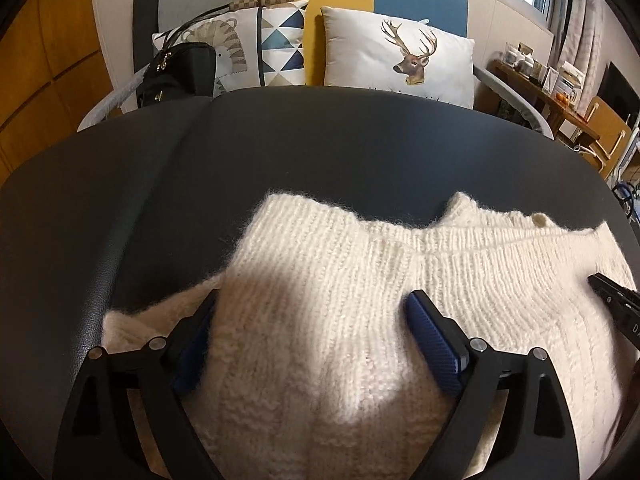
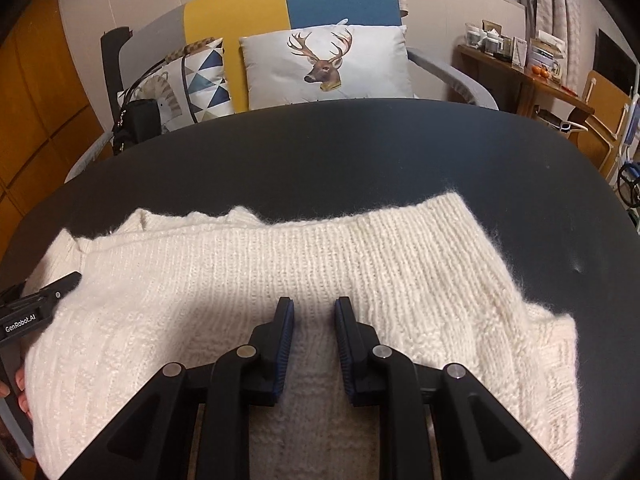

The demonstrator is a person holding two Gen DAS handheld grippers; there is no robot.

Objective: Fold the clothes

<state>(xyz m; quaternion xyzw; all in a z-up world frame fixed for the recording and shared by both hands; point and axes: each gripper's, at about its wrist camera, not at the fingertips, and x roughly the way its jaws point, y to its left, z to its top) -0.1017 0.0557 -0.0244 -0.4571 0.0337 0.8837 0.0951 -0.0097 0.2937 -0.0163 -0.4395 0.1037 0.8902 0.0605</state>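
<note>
Behind the dark table (image 1: 320, 148) stands a sofa with yellow and blue back panels; along it, from the left, sit a black handbag (image 1: 176, 72), a pillow with coloured triangles (image 1: 280, 40) and a pillow printed with a deer head (image 2: 324, 64). Further right, a wooden shelf (image 2: 520, 76) carries small items. On the near part of the table lies a cream knitted sweater (image 1: 320, 280), spread flat. Over its left part hangs the left gripper (image 1: 312, 300), jaws spread wide, gripping nothing. Over its right part, the right gripper (image 2: 314, 306) shows a narrow gap between its blue pads (image 2: 285, 344), with no fabric pinched.
</note>
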